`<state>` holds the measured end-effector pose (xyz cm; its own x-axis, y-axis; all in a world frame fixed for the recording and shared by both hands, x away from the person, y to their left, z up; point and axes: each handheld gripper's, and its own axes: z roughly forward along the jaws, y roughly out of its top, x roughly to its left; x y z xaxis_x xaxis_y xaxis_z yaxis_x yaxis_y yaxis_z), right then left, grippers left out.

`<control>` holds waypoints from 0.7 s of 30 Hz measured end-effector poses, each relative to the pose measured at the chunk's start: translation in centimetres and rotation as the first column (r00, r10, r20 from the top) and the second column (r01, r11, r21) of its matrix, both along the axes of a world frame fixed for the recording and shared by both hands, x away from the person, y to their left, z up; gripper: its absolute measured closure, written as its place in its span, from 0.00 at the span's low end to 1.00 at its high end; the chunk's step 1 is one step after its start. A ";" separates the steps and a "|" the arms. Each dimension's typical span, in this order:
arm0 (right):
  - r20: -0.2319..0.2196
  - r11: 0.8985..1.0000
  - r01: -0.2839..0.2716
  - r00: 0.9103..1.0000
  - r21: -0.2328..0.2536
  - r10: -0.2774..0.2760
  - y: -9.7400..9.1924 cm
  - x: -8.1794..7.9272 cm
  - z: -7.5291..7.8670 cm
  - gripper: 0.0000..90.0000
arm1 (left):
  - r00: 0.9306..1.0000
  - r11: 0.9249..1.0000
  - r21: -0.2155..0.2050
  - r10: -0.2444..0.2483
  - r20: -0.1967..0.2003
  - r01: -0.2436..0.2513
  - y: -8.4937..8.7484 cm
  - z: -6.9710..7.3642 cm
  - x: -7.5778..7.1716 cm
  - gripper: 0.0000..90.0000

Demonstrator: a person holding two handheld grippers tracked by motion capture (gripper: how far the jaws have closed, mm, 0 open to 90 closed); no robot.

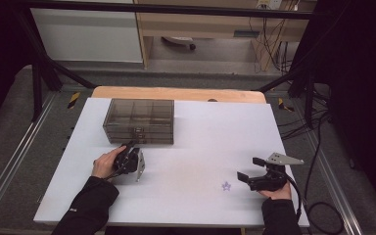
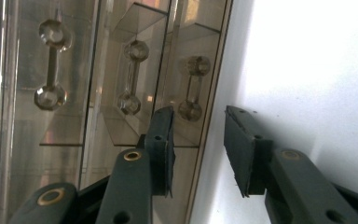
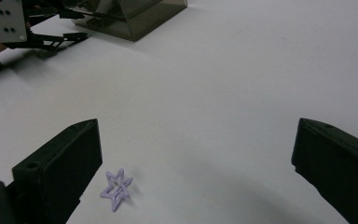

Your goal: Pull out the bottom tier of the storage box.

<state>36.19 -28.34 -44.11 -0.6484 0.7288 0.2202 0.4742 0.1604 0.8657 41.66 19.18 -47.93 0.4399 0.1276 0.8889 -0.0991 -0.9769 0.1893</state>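
A smoky clear drawer box (image 1: 139, 120) stands at the back left of the white table (image 1: 200, 142). My left gripper (image 1: 129, 145) is turned on its side right at the box's front. In the left gripper view its jaws (image 2: 198, 116) stand narrowly apart just short of a crystal-knobbed drawer handle (image 2: 191, 88), with nothing pressed between the pads. A small purple star (image 1: 226, 186) lies on the table at the front right. My right gripper (image 1: 248, 168) rests open beside it; the star (image 3: 116, 188) lies just inside the left jaw, untouched.
Two more drawer handles (image 2: 52, 65) (image 2: 133, 77) show on the box front (image 2: 74, 93). The box (image 3: 135, 18) and the left gripper (image 3: 51, 39) appear far off in the right gripper view. Dark frame bars and cables (image 1: 318, 147) flank the table.
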 end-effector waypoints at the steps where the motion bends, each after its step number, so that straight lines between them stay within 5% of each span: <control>1: 0.001 1.000 -0.001 1.000 -0.002 0.001 0.0 0.0 0.0 0.03 | 1.000 1.000 0.004 -0.002 0.008 0.002 -0.1 -0.1 0.0 0.72; 21: -0.002 1.000 0.003 1.000 0.002 -0.003 0.0 0.0 0.0 0.03 | 0.994 0.997 0.075 -0.011 0.104 0.003 -0.7 -1.3 0.3 0.80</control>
